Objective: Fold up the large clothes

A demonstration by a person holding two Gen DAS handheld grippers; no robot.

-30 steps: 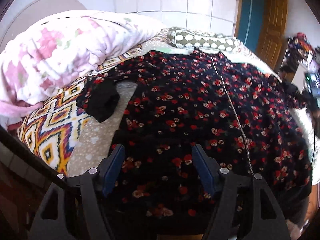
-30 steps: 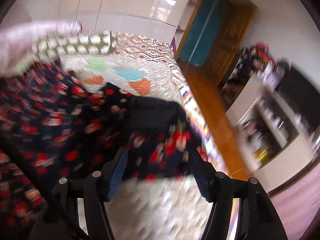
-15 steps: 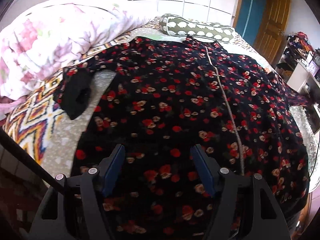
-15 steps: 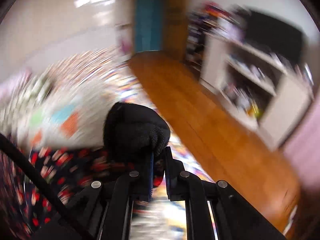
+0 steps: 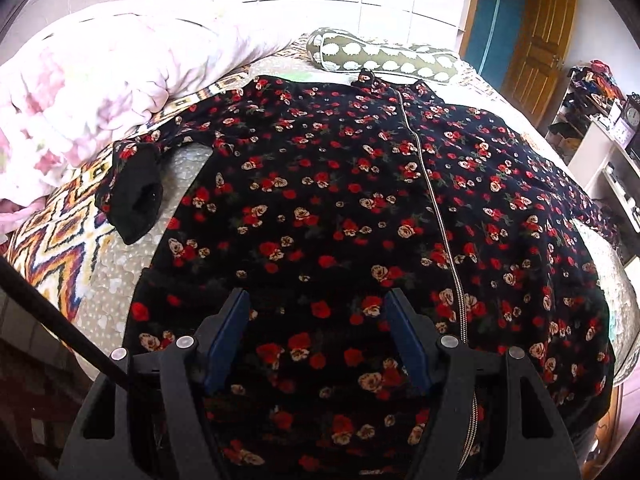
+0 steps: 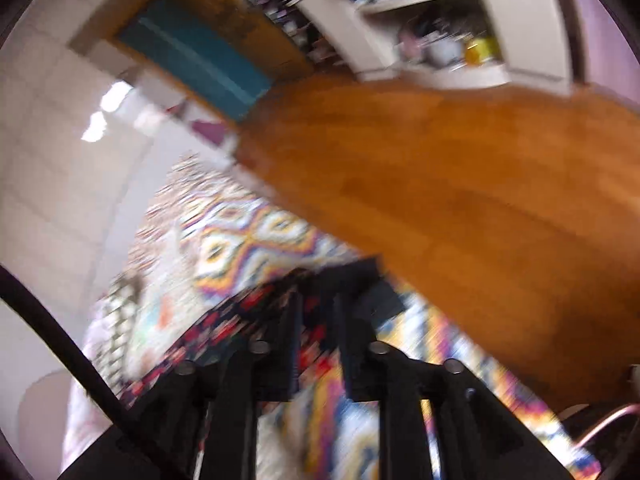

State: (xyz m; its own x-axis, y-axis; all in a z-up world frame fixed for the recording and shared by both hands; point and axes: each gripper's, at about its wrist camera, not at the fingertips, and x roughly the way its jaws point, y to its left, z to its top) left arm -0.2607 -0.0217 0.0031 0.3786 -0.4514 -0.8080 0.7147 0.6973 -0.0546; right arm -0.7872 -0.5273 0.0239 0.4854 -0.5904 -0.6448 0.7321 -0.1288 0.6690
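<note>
Left wrist view: I log one floral jacket [image 5: 340, 208], black with red and cream roses, laid flat and front-up across the bed [image 5: 112, 280], its zipper [image 5: 434, 208] running down the middle toward me and its collar at the far end near the spotted bolster pillow [image 5: 380, 56]. I judge it is spread this way so the sides can be folded in along clean lines. The jacket's left sleeve [image 5: 136, 192] lies bent beside the body, its dark cuff resting on the patterned bedspread, just short of the pink floral quilt [image 5: 92, 76] heaped at the bed's head. My left gripper [image 5: 316, 320] hovers over the hem area with its jaws wide apart, nothing between them; whether the tips brush the cloth I cannot tell. Right wrist view: heavily blurred and tilted, showing wooden floor [image 6: 460, 200], a teal door [image 6: 200, 60] and a white shelf unit [image 6: 460, 40] beyond the bed's edge. My right gripper [image 6: 318, 308] has its jaws drawn narrow, with a strip of the floral fabric and a dark cuff-like piece lying between and just past the tips; I take this to be the other sleeve, pinched for carrying inward over the body, though the blur keeps me from confirming firm contact. Judged status: first sleeve fold in hand, body folds not yet done.
</note>
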